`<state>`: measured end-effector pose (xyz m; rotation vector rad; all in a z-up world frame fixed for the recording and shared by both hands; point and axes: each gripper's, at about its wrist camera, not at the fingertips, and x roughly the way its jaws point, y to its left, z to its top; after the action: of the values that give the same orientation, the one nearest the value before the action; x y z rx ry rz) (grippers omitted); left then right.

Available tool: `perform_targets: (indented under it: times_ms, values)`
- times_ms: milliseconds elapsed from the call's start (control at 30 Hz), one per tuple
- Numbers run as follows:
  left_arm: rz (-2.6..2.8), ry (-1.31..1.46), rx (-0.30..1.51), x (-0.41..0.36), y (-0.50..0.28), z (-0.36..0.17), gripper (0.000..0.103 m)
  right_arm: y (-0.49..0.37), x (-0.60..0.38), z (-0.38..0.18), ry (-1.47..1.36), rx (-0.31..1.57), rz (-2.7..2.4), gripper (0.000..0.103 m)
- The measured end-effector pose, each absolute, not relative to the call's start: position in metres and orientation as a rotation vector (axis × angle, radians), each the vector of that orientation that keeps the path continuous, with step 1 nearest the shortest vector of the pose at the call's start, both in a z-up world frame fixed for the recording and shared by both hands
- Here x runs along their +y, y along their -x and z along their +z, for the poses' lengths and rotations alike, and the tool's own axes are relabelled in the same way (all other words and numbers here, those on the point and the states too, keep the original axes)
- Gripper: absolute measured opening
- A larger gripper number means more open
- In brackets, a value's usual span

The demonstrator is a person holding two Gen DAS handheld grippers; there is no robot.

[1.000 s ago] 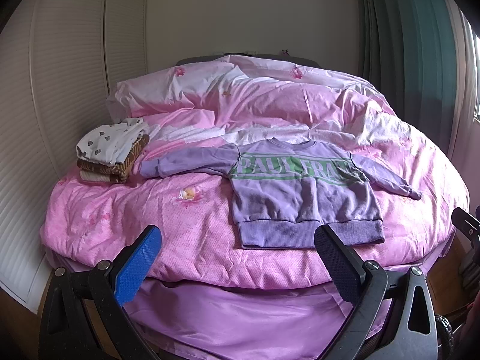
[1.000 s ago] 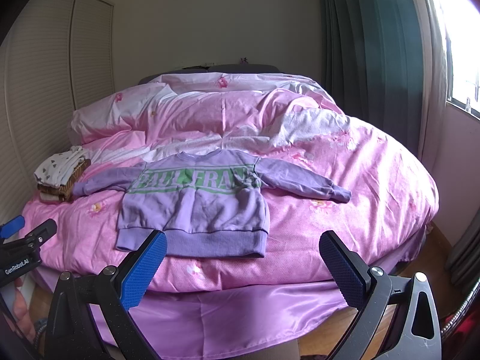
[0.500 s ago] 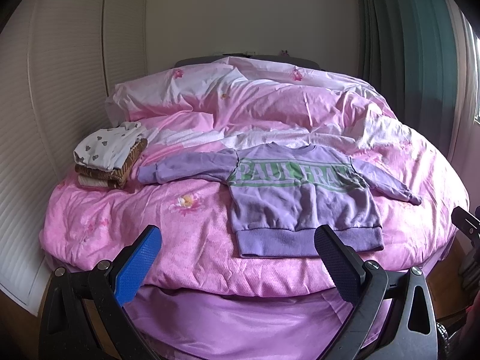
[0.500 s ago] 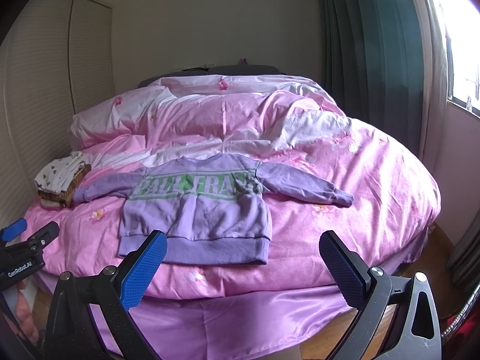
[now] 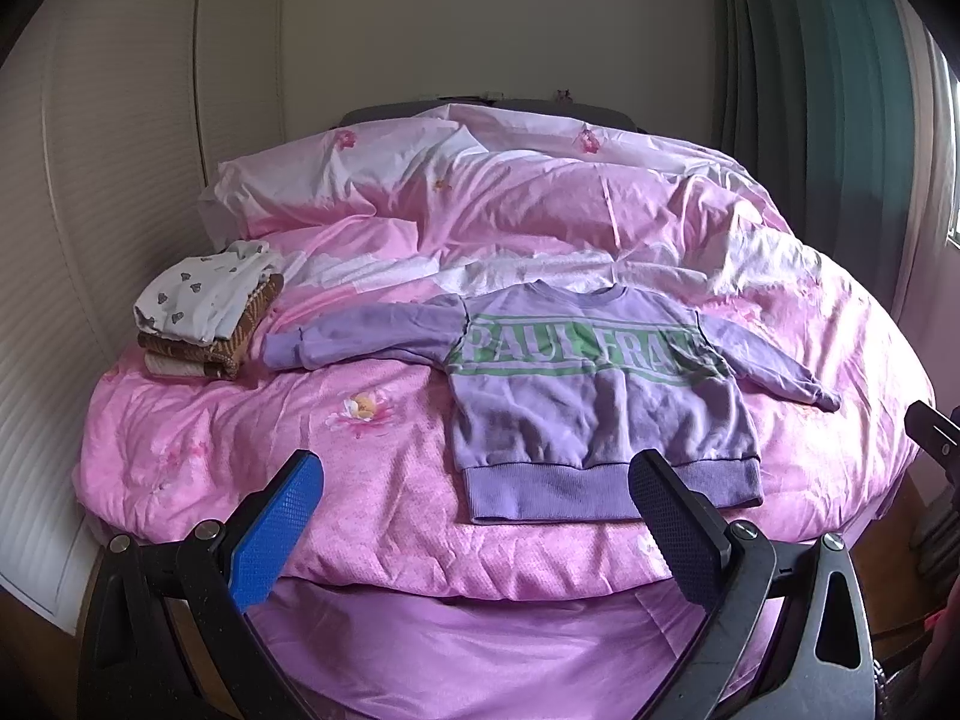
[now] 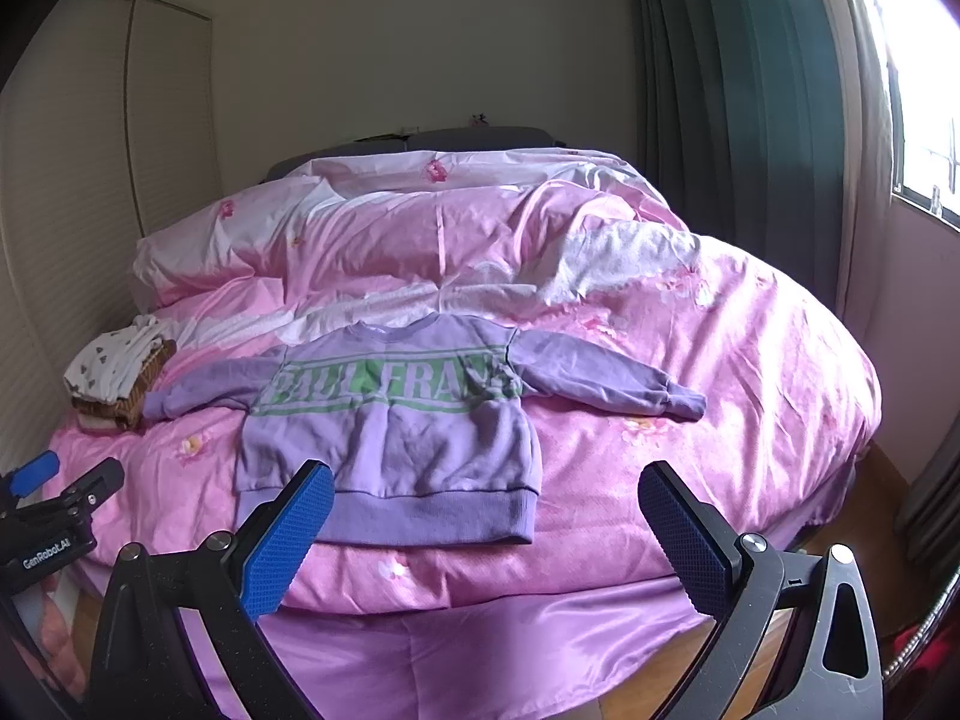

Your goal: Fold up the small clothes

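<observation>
Both claws are held wide open with nothing in them. From the left wrist view the left gripper is seen low, in front of the bed, and from the right wrist view the right gripper is seen the same way. No cloth is touched by the blue pads.

A small purple sweater is laid flat on the near part of the bed, front side up, with both sleeves spread out to the sides. Green letters are printed across its chest, but some are lost in the folds. Its bottom band is partly hidden behind the dark right finger in the left wrist view.

A pile of folded clothes is set near the left sleeve end; whether they touch cannot be told. A white piece with small dark shapes is on top.

Everything is laid on a pink bed cover with flower prints, and it is crumpled at the far end. A white closet door is seen to the left and a dark green curtain to the right, by a bright window. Part of the left gripper is seen at the left edge of the right wrist view.
</observation>
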<state>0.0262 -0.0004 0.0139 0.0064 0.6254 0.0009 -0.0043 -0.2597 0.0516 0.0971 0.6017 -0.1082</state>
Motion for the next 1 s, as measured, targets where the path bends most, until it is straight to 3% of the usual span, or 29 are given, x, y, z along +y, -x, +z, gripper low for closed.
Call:
perform_targets:
  times_ms: [500,1000]
  values:
    - [-0.028,-0.037,0.634,-0.034,-0.079,0.014,0.103,-0.034,-0.283,0.044,-0.136,0.63,-0.15,0.103]
    - [-0.147,-0.053,0.648,-0.123,-0.167,0.001,0.103,-0.089,-0.369,0.025,-0.202,0.64,-0.308,0.103]
